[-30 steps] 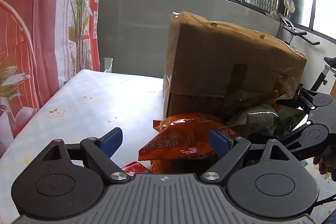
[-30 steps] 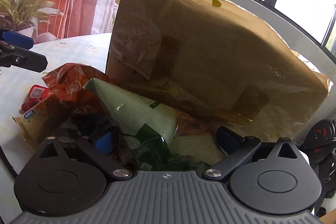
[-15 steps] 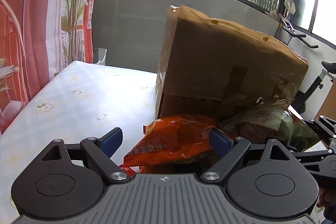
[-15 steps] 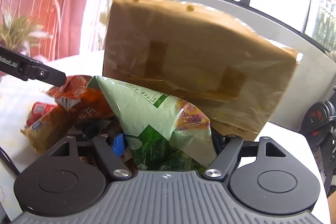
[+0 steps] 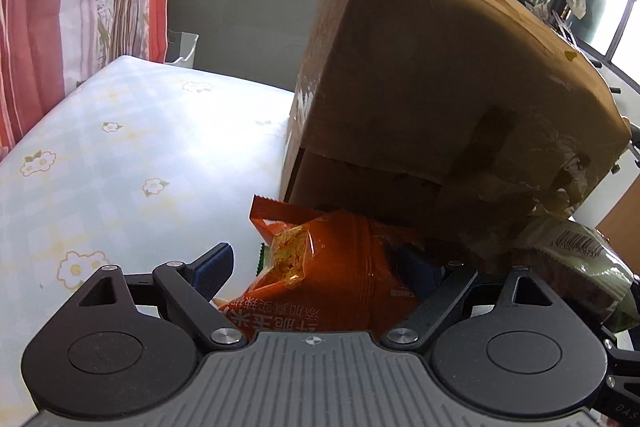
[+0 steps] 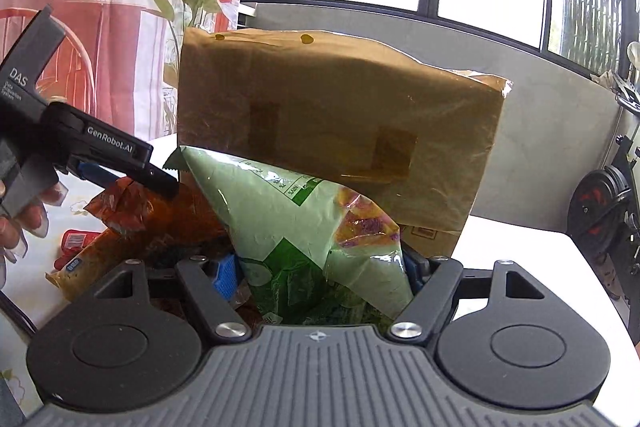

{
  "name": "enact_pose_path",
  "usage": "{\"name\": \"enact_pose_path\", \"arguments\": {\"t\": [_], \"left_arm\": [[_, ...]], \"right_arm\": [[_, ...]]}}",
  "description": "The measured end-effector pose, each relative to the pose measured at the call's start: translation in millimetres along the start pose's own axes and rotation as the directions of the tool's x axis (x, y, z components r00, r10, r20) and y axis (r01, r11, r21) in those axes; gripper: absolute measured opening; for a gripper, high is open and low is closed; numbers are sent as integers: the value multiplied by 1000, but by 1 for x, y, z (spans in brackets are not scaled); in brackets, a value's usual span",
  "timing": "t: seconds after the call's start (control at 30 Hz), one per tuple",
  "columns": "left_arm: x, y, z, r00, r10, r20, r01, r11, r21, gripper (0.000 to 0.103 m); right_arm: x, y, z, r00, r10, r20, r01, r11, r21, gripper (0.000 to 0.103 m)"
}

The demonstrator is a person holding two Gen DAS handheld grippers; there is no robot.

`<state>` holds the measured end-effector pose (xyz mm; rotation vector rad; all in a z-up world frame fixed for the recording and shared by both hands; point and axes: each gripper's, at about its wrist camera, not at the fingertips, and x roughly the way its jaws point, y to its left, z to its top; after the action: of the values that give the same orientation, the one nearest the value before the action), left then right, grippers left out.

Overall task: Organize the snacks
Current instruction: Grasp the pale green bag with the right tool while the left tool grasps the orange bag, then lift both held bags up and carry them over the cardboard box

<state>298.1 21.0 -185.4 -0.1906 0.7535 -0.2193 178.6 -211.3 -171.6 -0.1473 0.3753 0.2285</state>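
Note:
My left gripper [image 5: 316, 267] is open around an orange snack bag [image 5: 332, 275] that lies between its blue pads, against the foot of a big cardboard box [image 5: 440, 87]. My right gripper [image 6: 320, 267] is shut on a green snack bag [image 6: 296, 223] and holds it up in front of the same box [image 6: 340, 115]. The green bag also shows at the right edge of the left wrist view [image 5: 576, 259]. The orange bag [image 6: 160, 215] and the left gripper [image 6: 120, 167] show at the left of the right wrist view.
A floral tablecloth [image 5: 120, 147] covers the table. A yellow-brown snack packet [image 6: 76, 271] and a small red packet [image 6: 76, 239] lie left of the bags. Curtains and a plant stand at the left; an exercise bike [image 6: 604, 203] stands at the right.
My right gripper closed on the green bag and lifted it. My left gripper moved forward, so the orange bag now sits deeper between its open fingers, nearer the box.

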Motion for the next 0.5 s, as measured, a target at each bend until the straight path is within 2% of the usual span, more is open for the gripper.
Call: {"name": "enact_pose_path", "arguments": {"t": [0.17,0.2,0.3,0.5], "left_arm": [[6,-7,-12,1000,-18,-9,18,999,39,90],[4,-9,-13,1000,-23,4,22,998,57,82],[-3,-14,-15,999,-21,34,18,995,94,73],[-28,-18,-15,994,3,106,-16,992,125,68]], "right_arm": [[0,-4,-4,1000,1,5,-1,1000,26,76],[0,-4,-4,1000,1,4,-1,1000,30,76],[-1,-6,-4,1000,4,9,-4,999,38,76],[-9,-7,-2,999,16,27,-18,998,57,75]]}}
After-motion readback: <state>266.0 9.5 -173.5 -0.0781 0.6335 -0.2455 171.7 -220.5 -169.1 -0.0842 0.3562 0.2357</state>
